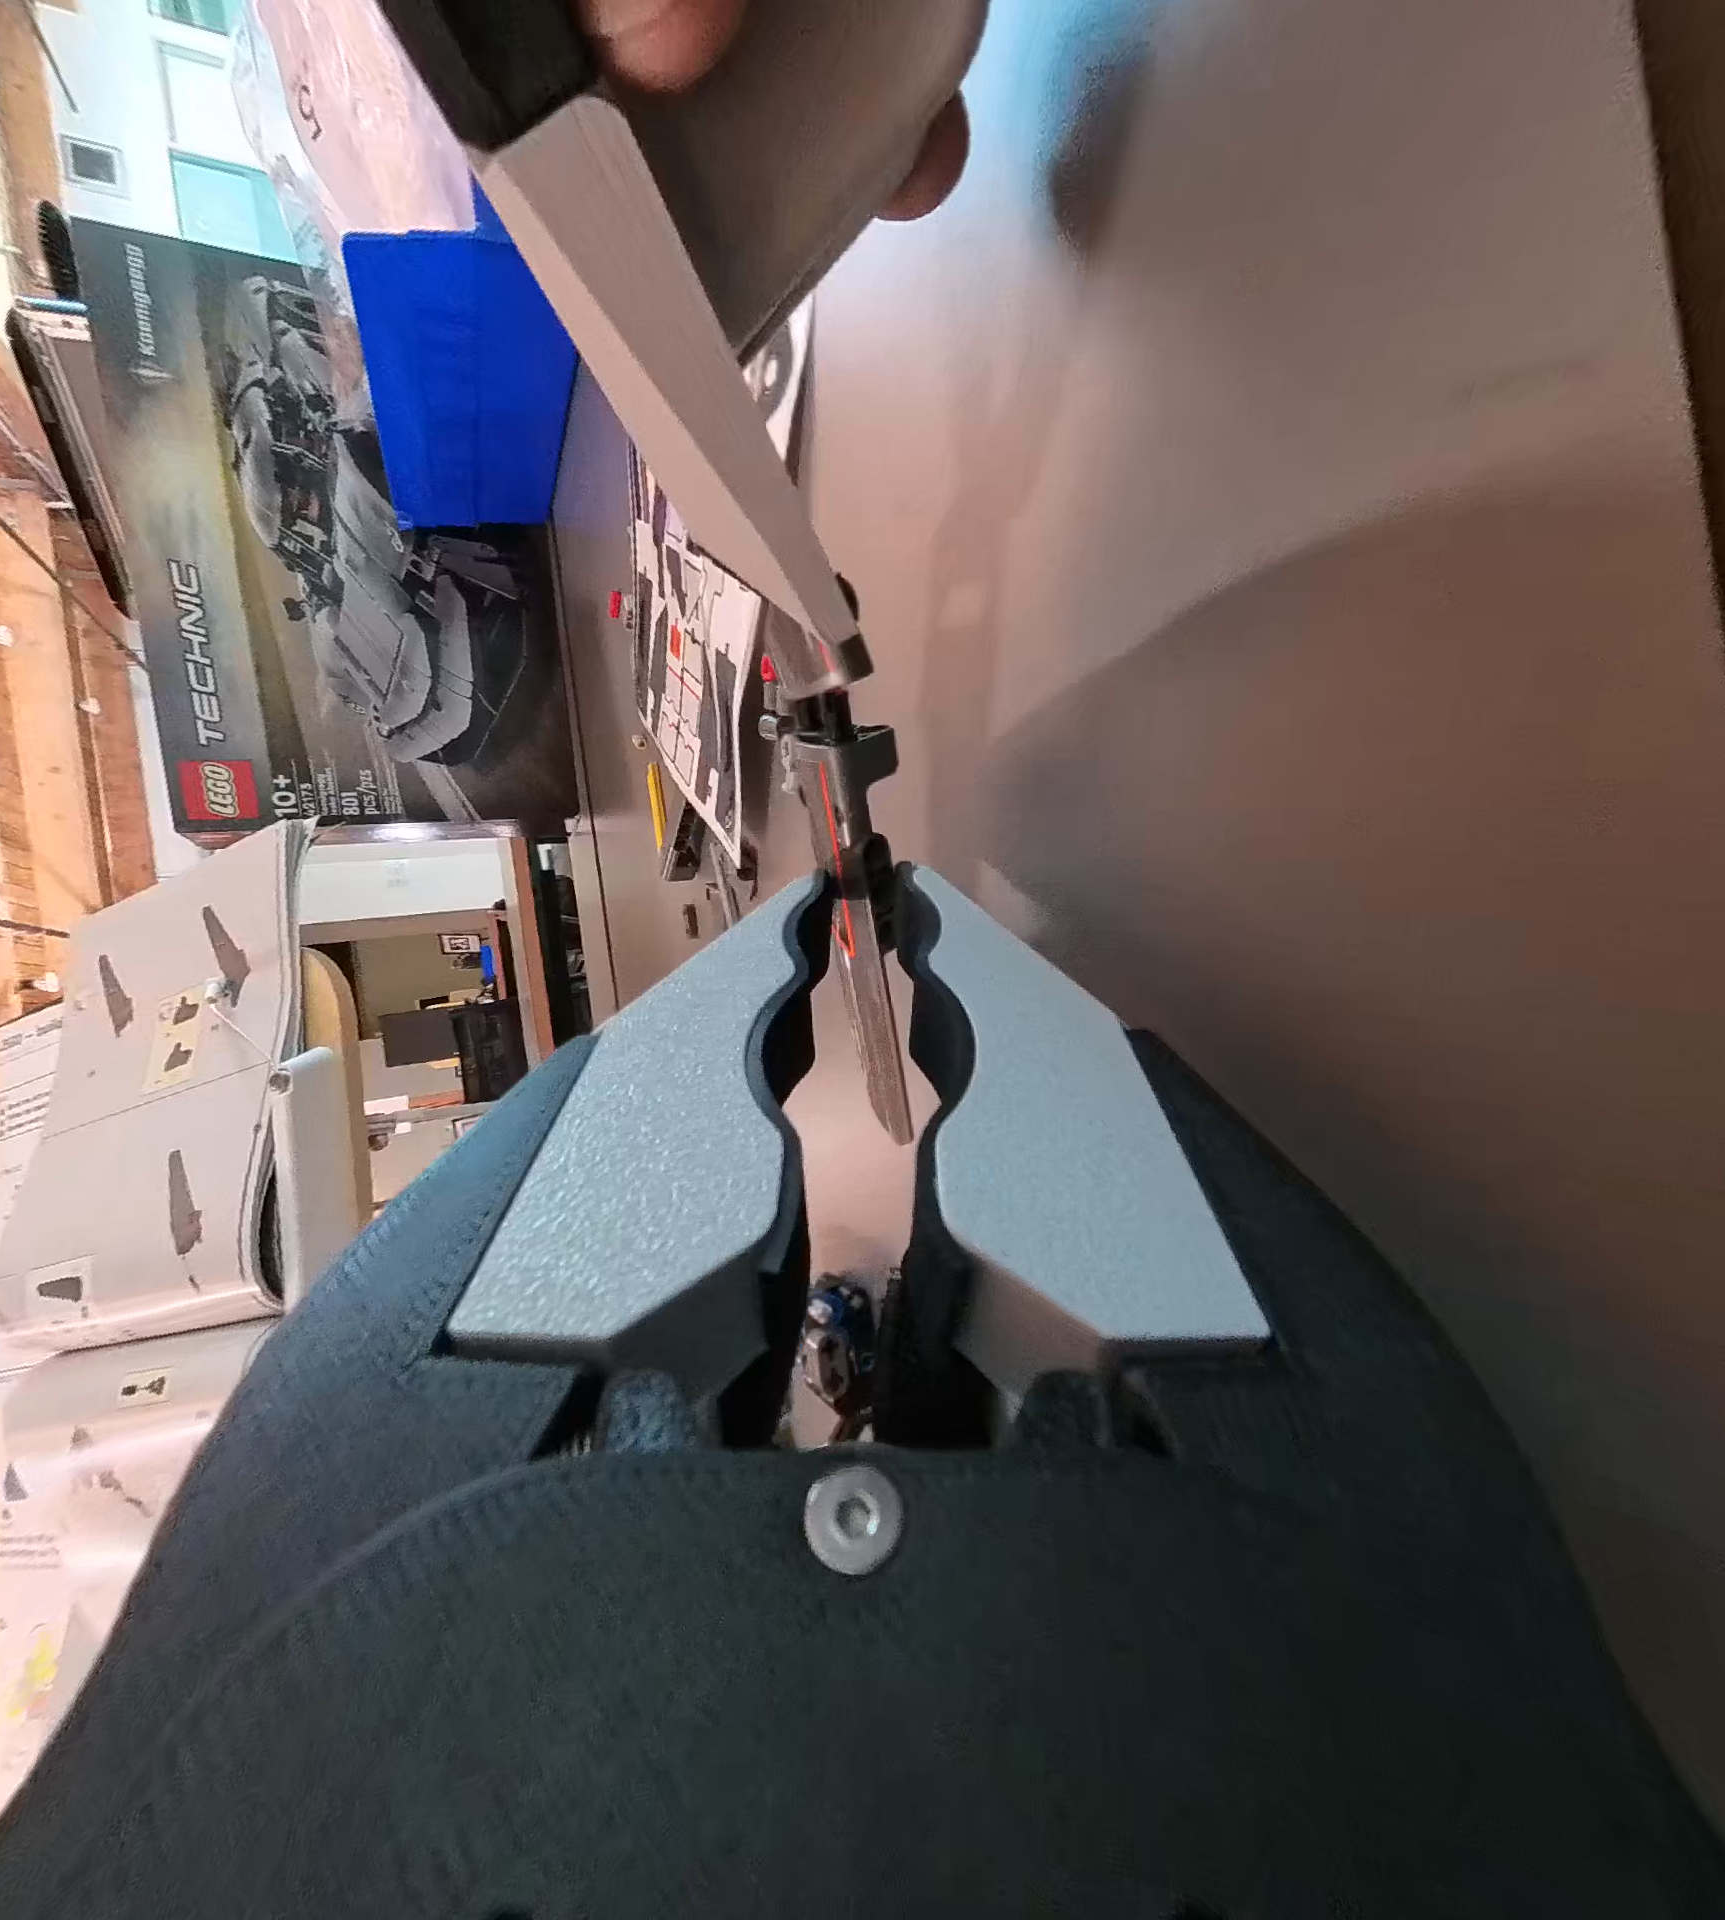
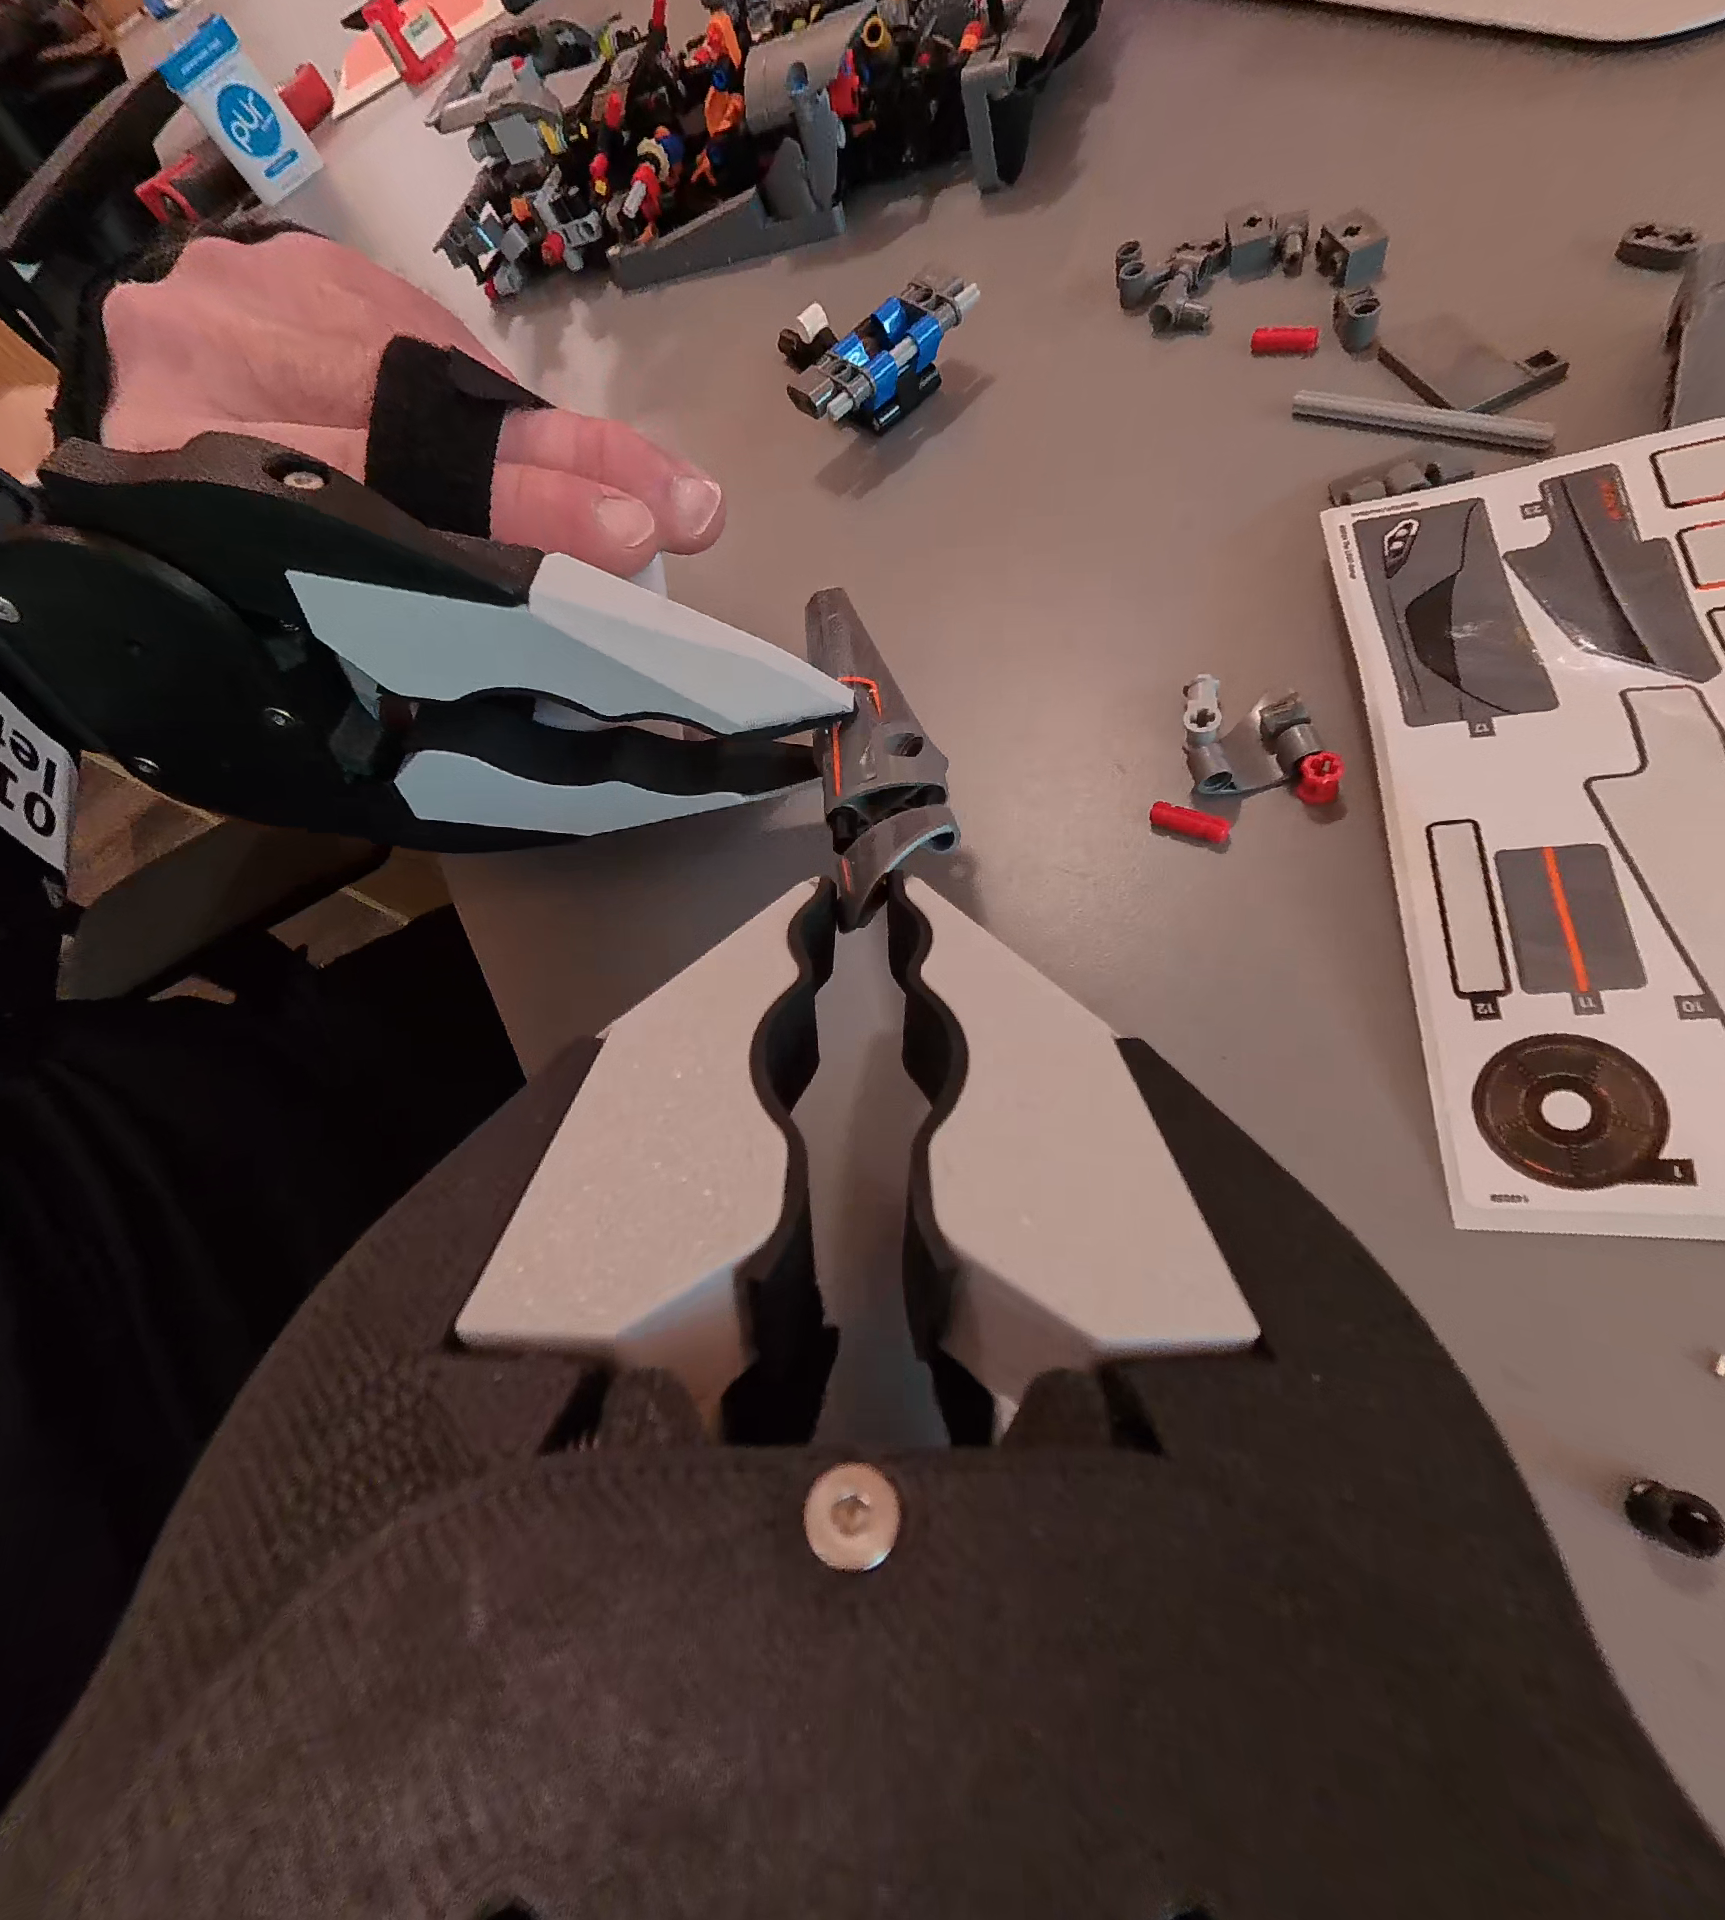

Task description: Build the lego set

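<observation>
**Both grippers clamp one grey Lego panel assembly above the bench**

The dark grey panel assembly (image 2: 873, 743), a curved Technic piece with a thin orange stripe and a black connector at its middle, is held in the air just above the grey bench (image 2: 1097, 935), near its front edge. The right gripper (image 2: 863, 883) has its jaws clenched on the lower end of the piece. The left gripper (image 2: 832, 738) comes in from the side, its jaws closed on the piece's upper part at the orange mark; a white tag with printed characters is fixed to its black body, and a hand (image 2: 318, 384) in a black strap steadies it. In the left wrist view the left gripper (image 1: 863, 883) grips the flat panel edge-on, with the right gripper (image 1: 837, 665) pinching the far end.

To the right lies a sticker sheet (image 2: 1606, 831), partly used, with grey and orange shapes and small printed numbers. Loose parts are scattered near it: red pins (image 2: 1188, 821), a small grey elbow cluster (image 2: 1253, 743) and a blue-and-black sub-assembly (image 2: 873, 358). Farther back stands the half-built car chassis (image 2: 733, 135), beside a white-and-blue printed packet (image 2: 240, 109). The left wrist view also shows the dark set box (image 1: 338, 540) bearing a car picture and brand printing, a blue bin (image 1: 463, 374), and an open instruction booklet (image 1: 162, 1091).
</observation>
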Available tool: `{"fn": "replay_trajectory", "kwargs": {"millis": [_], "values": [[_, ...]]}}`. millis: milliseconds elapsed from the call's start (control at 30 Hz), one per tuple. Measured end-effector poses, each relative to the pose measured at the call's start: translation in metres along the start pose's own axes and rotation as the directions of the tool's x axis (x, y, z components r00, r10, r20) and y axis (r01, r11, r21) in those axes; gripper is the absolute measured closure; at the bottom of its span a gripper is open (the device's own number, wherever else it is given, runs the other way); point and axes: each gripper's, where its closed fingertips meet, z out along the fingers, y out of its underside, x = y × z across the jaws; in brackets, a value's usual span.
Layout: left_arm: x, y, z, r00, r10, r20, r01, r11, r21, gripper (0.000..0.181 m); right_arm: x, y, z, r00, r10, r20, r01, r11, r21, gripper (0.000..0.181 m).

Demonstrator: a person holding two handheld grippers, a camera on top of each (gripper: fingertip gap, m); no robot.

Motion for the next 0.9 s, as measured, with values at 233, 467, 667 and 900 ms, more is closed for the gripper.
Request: {"fn": "replay_trajectory", "kwargs": {"millis": [233, 467, 667, 900], "values": [[0.008, 0.002, 0.003, 0.999, -0.013, -0.045, 0.013, 1.000, -0.002, 0.172, 0.002, 0.004, 0.004, 1.000, -0.002, -0.007, 0.001, 0.999, -0.038, 0.174], [0.011, 0.003, 0.004, 0.996, -0.027, -0.081, 0.027, 1.000, -0.007, 0.172, 0.003, 0.008, 0.007, 1.000, -0.007, -0.010, 0.006, 0.998, -0.070, 0.174], [0.012, 0.003, 0.003, 0.994, -0.038, -0.099, 0.039, 0.999, 0.005, 0.172, 0.003, 0.008, 0.008, 1.000, -0.007, -0.013, 0.006, 0.997, -0.074, 0.174], [0.009, 0.005, 0.001, 0.992, -0.049, -0.116, 0.051, 0.999, 0.015, 0.164, 0.004, 0.008, 0.008, 1.000, -0.007, -0.013, 0.006, 0.997, -0.075, 0.174]]}}
